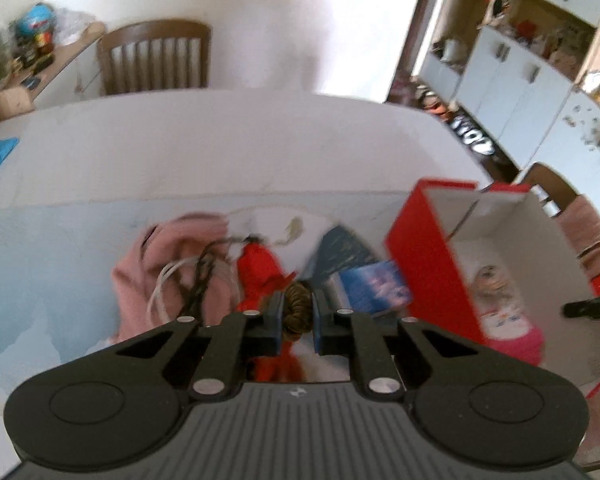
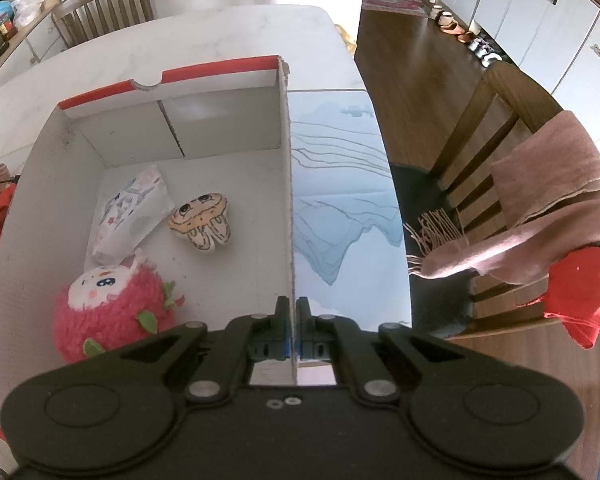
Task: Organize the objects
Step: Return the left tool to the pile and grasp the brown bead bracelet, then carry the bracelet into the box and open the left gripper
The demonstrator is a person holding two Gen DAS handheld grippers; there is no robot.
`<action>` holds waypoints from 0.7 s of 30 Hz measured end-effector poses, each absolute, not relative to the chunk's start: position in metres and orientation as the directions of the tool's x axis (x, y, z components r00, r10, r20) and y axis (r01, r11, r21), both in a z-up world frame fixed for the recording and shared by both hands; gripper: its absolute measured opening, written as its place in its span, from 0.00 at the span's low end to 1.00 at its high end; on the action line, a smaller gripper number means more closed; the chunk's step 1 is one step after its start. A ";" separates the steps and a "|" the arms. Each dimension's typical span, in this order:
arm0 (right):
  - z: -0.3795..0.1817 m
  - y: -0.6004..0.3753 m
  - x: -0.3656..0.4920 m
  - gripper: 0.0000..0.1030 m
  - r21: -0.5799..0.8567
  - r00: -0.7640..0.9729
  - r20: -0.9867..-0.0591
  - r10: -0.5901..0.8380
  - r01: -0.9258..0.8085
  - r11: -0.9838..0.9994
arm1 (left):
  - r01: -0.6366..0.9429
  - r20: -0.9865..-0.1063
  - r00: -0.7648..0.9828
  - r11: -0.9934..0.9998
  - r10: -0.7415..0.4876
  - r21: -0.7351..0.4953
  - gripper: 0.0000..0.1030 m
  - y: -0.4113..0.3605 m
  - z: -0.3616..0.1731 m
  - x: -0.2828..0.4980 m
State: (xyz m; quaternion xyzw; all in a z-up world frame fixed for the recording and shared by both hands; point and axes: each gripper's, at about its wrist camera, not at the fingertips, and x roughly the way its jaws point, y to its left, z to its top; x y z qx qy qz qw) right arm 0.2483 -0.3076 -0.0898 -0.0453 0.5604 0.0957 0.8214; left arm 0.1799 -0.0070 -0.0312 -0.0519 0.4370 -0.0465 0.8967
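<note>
Left tool [image 1: 296, 312]: jaws drawn close on a brown coiled hair tie [image 1: 297, 305], which sits pinched between the blue pads; view blurred.
Beneath left tool: red cloth [image 1: 260, 270], with dark and white cords [image 1: 188, 280] lying across a pink garment [image 1: 168, 256] to its left.
Right of left tool: blue booklet [image 1: 374, 286], just beside the red outer wall of the box [image 1: 428, 256].
Right tool [image 2: 292, 312]: jaws closed onto the right-hand wall of the box [image 2: 286, 168], one finger inside, one outside; the cardboard edge runs up between them.
Box contents: pink plush toy [image 2: 108, 312] in the near left corner; flat cartoon cushion [image 2: 202, 220] near the middle of the floor; patterned white packet [image 2: 130, 212] just beside it, touching the plush.
Box position: upright and open-topped on the desk [image 2: 220, 36], resting partly on a pale blue mat [image 2: 340, 200] at the desk's right side.
Surroundings: wooden chair [image 2: 496, 120] right of the desk, with a pink scarf [image 2: 540, 208] and a red cloth item [image 2: 580, 296] draped over its back; second chair [image 2: 104, 8] at the far edge.
</note>
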 end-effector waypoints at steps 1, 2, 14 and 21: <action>-0.089 -0.308 0.248 0.01 0.033 0.355 -0.929 0.107 -0.208 0.978 | 0.055 -0.771 0.621 0.989 -0.141 -0.136 0.11 -0.012 -0.025 0.181; -0.088 -0.308 0.248 0.01 0.035 0.357 -0.928 0.109 -0.207 0.978 | 0.075 -0.763 0.628 0.988 -0.155 -0.138 0.11 -0.017 -0.020 0.182; -0.088 -0.310 0.245 0.01 0.040 0.366 -0.923 0.118 -0.216 0.976 | 0.388 -0.722 0.589 0.911 -0.363 -0.142 0.11 -0.118 0.009 0.212; -0.088 -0.309 0.243 0.01 0.041 0.369 -0.922 0.121 -0.217 0.975 | 0.511 -0.710 0.560 0.852 -0.427 -0.110 0.11 -0.176 0.012 0.227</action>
